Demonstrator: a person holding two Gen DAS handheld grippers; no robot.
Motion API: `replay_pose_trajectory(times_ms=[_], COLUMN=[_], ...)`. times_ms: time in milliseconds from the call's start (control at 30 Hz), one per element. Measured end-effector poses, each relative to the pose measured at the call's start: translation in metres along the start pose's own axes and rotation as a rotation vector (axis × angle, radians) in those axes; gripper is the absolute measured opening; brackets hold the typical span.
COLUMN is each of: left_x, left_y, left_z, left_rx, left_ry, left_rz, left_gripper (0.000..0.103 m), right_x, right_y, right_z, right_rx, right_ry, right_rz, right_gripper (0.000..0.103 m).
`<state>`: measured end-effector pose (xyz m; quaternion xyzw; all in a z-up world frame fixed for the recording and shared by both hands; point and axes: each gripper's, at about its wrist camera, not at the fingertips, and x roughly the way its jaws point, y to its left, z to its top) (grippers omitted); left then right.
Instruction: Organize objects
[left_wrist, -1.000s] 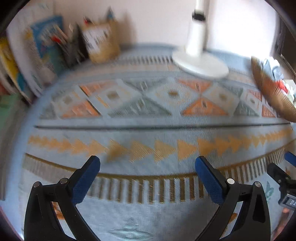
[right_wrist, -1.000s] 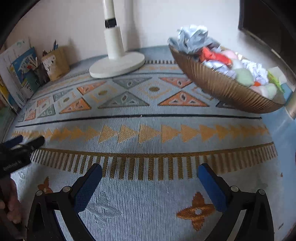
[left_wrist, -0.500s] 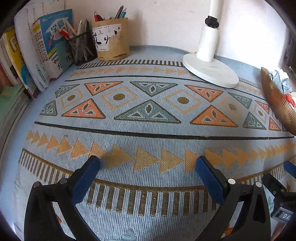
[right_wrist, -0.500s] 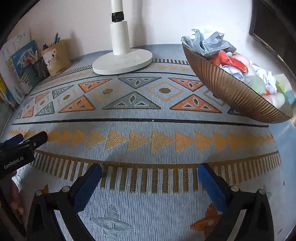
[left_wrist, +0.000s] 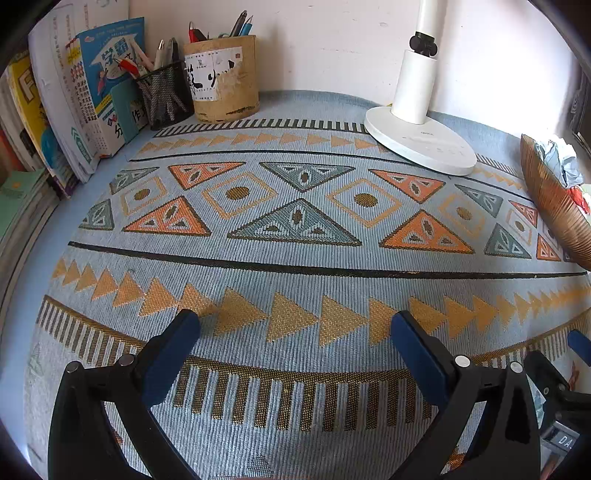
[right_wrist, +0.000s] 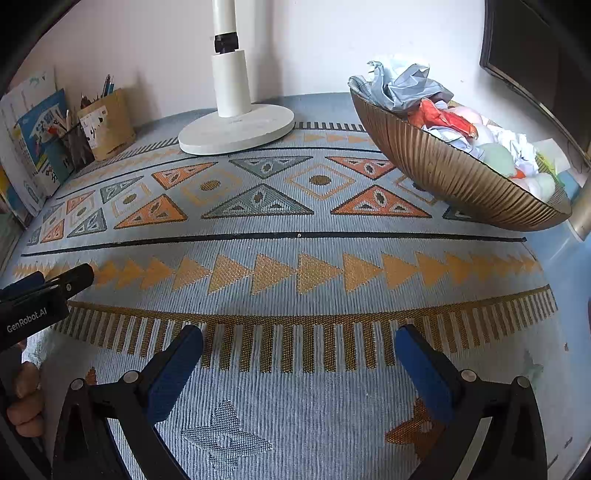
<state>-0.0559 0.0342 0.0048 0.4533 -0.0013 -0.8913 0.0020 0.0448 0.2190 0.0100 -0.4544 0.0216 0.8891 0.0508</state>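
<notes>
A ribbed brown bowl (right_wrist: 454, 177) heaped with crumpled paper and small soft items stands at the right on a patterned blue mat (right_wrist: 295, 236); its edge shows in the left wrist view as the bowl (left_wrist: 554, 206). My right gripper (right_wrist: 299, 354) hovers open over the mat's front stripes with nothing between its fingers. My left gripper (left_wrist: 295, 339) is likewise open and empty above the row of orange triangles. The left gripper (right_wrist: 55, 284) also appears at the left edge of the right wrist view, held by a hand (right_wrist: 26, 402).
A white lamp base (left_wrist: 421, 144) stands at the back centre. A cardboard pen cup (left_wrist: 221, 77), a black mesh pen holder (left_wrist: 162, 96) and leaning books (left_wrist: 92, 92) fill the back left corner. A dark screen edge (right_wrist: 535, 48) rises at the far right.
Both grippers have advanced toward the back of the mat; the left view swung left to face the pen holders and books. Both stayed open.
</notes>
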Motion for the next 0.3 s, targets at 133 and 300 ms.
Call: replay_pose_trajectory(times_ms=[133,300], left_x=[-0.0003,-0.0001], left_y=[-0.0004,-0.0004], left_z=[-0.0004,-0.0001], left_rx=[0.0,0.0], left_ry=[0.0,0.0], left_rz=[0.0,0.0], left_gripper=[0.103,0.103], right_x=[-0.0001,-0.0001], right_y=[0.0001,0.0002], right_z=[-0.0003,-0.0004], right_rx=[0.0,0.0], right_ry=[0.0,0.0], right_rz=[0.0,0.0], right_gripper=[0.103,0.103])
